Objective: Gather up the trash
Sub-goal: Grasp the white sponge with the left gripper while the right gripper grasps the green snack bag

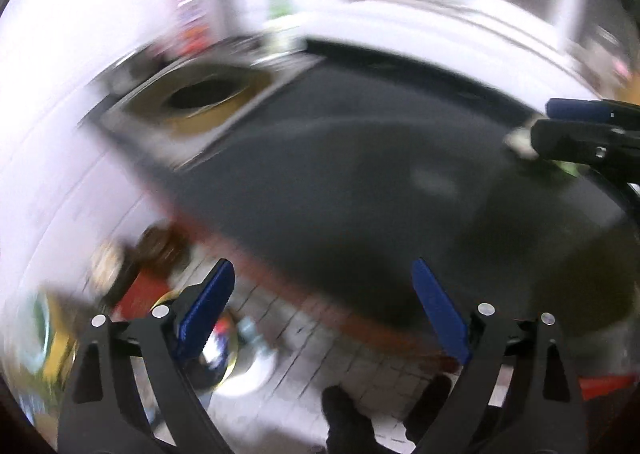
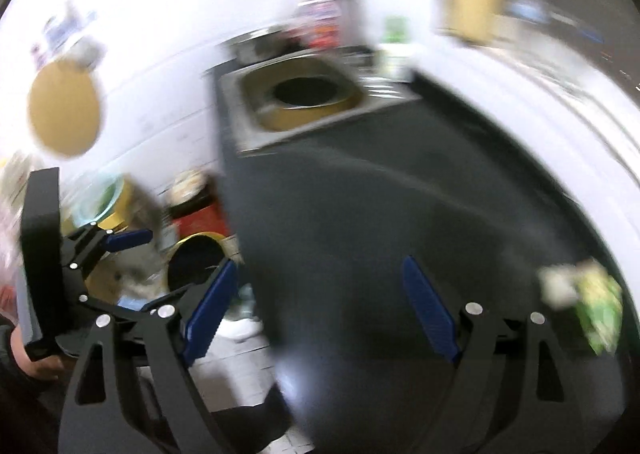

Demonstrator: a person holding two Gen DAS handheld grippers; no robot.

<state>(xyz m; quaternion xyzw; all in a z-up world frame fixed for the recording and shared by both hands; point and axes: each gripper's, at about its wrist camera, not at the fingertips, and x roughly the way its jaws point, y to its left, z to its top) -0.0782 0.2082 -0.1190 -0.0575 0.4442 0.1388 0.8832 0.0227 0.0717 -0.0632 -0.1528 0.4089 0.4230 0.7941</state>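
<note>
Here, positions are given relative to the dark countertop (image 2: 400, 194):

- left gripper (image 1: 324, 302), off the countertop's left edge over tiled floor; jaws spread, nothing between them;
- sink (image 2: 304, 102), at the countertop's far-left end, holding a yellow basin (image 2: 320, 110);
- right gripper (image 2: 320, 302), above the countertop's near-left edge; jaws spread, empty;
- green-and-white wrapper (image 2: 588, 294), trash lying near the countertop's right edge, blurred.

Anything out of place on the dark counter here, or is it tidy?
One thing stands out: a crumpled green and white wrapper lies loose near the right edge of the dark counter. Both views are blurred, so finer detail is unclear.
</note>
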